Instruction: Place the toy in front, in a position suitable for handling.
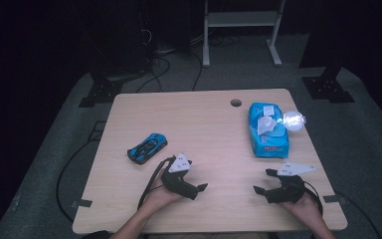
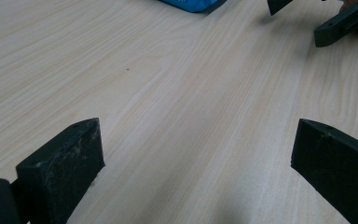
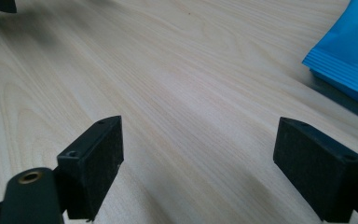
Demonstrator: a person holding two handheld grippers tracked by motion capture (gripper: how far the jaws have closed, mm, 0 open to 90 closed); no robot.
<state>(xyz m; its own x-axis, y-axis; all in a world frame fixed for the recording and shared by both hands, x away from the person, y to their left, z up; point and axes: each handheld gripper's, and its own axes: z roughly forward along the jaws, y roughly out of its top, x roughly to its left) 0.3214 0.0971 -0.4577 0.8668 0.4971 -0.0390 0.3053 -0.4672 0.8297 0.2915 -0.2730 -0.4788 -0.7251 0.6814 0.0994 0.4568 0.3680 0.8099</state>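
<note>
though unseen up close, toy car [image 1: 147, 148]

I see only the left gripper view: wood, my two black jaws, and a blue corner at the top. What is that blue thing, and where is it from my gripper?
Observer: It is a blue wipes pack, lying flat toward the far right part of the table; the right gripper is nearer to it than yours.
Operator: Is there anything on my other side?
Observer: Yes, a blue toy car stands just beyond the left gripper, a little to its left, not touching it.
Operator: Is the pack closed?
Observer: No, its flap is open and a white wipe sticks out.
Operator: Is the right gripper holding something?
Observer: No, its jaws stand apart over bare wood.
</note>
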